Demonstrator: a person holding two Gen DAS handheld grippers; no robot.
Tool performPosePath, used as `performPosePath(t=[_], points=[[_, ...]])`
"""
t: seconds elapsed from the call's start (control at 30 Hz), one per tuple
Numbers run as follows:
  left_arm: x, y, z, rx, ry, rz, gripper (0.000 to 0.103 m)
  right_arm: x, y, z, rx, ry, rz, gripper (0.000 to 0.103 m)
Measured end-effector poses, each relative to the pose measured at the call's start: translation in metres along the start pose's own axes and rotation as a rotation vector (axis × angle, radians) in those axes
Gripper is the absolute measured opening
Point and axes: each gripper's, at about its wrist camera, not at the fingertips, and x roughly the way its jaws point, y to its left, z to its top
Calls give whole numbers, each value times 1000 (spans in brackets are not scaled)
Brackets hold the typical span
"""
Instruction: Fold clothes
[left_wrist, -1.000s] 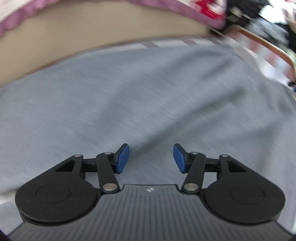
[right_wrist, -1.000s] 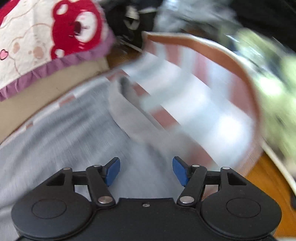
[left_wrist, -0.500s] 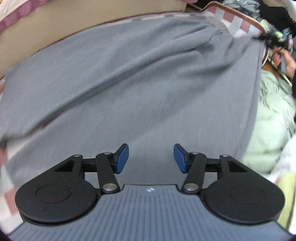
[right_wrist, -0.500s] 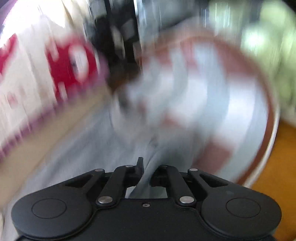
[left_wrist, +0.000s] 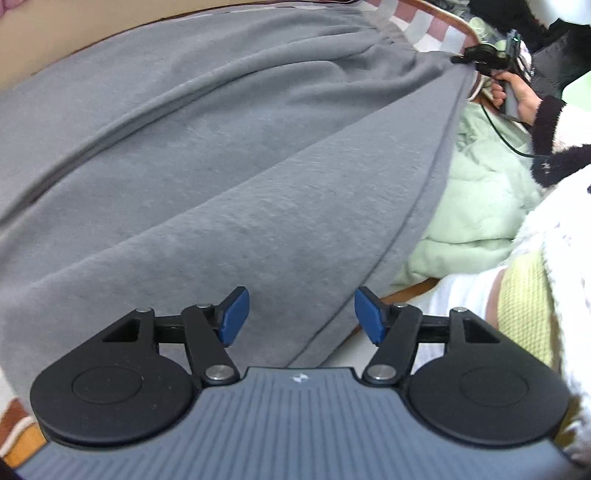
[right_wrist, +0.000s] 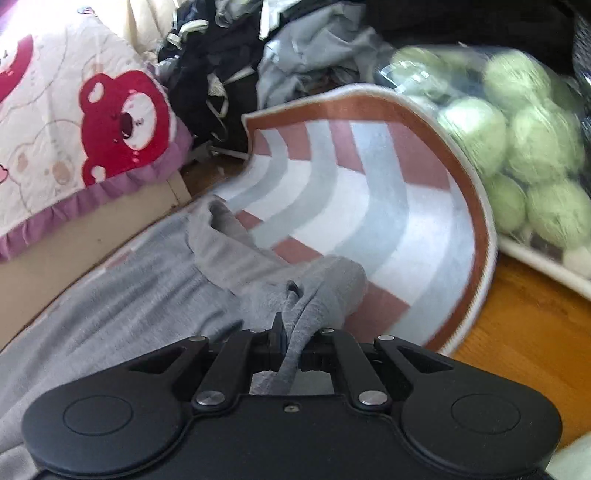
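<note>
A large grey garment (left_wrist: 221, 155) lies spread over a striped rug, with long creases running toward its far right corner. My left gripper (left_wrist: 301, 317) hovers over the garment's near right edge; its jaws are opening, with the cloth below them and nothing pinched. In the right wrist view my right gripper (right_wrist: 291, 350) is shut on a bunched fold of the grey garment (right_wrist: 147, 295) at its corner. In the left wrist view that same right gripper (left_wrist: 461, 59) shows at the far right, held by a hand (left_wrist: 517, 96), pinching the corner.
The rug (right_wrist: 369, 192) has pink, grey and white stripes and a brown border, on a wooden floor (right_wrist: 517, 325). A bear-print quilt (right_wrist: 74, 129) lies at left. Dark clothes (right_wrist: 221, 55) are piled behind. A bag of green balls (right_wrist: 517, 140) sits right. Pale green fabric (left_wrist: 480, 206) lies beside the garment.
My right gripper went from open to shut on the garment's corner. My left gripper swept over the garment to its right edge and its jaws widened.
</note>
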Motion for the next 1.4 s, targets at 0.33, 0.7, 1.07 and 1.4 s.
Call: performPosePath(t=[0.33, 0.7, 1.07, 1.4], points=[[27, 1, -10, 27, 137, 24, 81, 21, 56, 61, -87, 81, 88, 6], [60, -24, -2, 65, 194, 193, 91, 74, 122, 85, -192, 126, 130, 6], [26, -16, 21, -30, 88, 235, 6, 71, 125, 87, -238, 119, 165, 6], [-24, 16, 53, -79, -103, 424, 5, 59, 104, 83, -211, 112, 175, 6]])
